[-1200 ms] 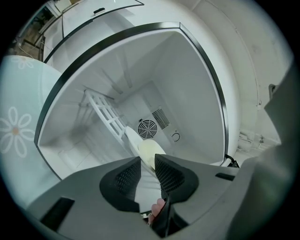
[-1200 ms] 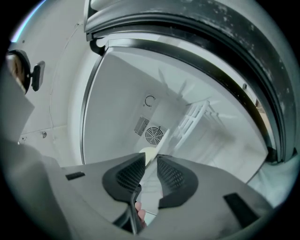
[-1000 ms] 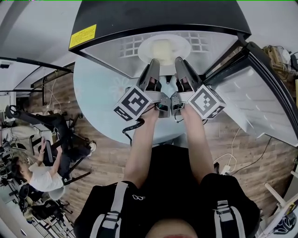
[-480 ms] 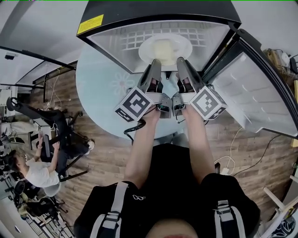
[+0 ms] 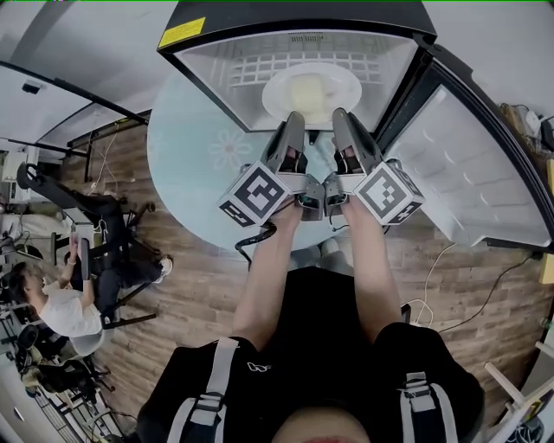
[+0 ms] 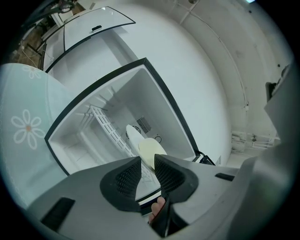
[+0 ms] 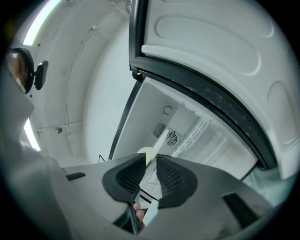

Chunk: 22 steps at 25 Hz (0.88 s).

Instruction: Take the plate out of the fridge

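Head view: plate point(image 5: 348, 84) on wire shelf point(image 5: 255, 69) inside open fridge point(image 5: 294, 16), pale yellow slab point(image 5: 307, 89) on top. Stiff, breakable, probably slick and fairly light. Best pinched at near rim, kept level. Left gripper point(image 5: 293, 116) and right gripper point(image 5: 338, 113) at that rim, jaws narrowly apart, no clear squeeze. Versus a second ago: same spot at rim, only a framing shift.

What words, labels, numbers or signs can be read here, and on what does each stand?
Yellow label on the fridge top: print too small to read.
Square markers on the left gripper and right gripper: coded patterns, no letters.
Nothing else readable.
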Tool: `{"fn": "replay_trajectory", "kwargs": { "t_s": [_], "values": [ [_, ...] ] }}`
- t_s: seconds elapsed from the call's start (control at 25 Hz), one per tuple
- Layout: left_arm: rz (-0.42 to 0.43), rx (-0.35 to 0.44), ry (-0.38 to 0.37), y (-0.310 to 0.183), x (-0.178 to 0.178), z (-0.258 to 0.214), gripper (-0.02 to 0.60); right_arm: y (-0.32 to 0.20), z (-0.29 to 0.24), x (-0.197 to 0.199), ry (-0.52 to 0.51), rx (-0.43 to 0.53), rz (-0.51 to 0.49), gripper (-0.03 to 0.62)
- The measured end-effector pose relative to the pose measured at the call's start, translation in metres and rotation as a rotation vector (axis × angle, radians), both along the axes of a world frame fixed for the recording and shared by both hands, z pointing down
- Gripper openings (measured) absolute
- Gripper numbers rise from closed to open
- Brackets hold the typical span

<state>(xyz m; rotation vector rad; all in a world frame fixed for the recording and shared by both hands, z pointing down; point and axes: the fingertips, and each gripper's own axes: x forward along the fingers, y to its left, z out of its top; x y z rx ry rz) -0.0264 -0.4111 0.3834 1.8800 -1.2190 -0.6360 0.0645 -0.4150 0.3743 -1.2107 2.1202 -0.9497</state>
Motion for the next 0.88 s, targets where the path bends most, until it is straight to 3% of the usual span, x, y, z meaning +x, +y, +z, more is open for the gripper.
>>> {"fn": "replay_trajectory", "kwargs": {
  "t_s": [0.56,0.88],
  "values": [
    [-0.022,0.004,-0.008,0.011,0.016,-0.003,0.081,0.009,-0.004,0.015,-0.011,0.007,-0.024,0.072],
    [-0.041,-0.008,0.01,0.004,-0.006,0.002,0.081,0.001,0.0,-0.007,-0.007,-0.002,-0.044,0.072]
  ]
}}
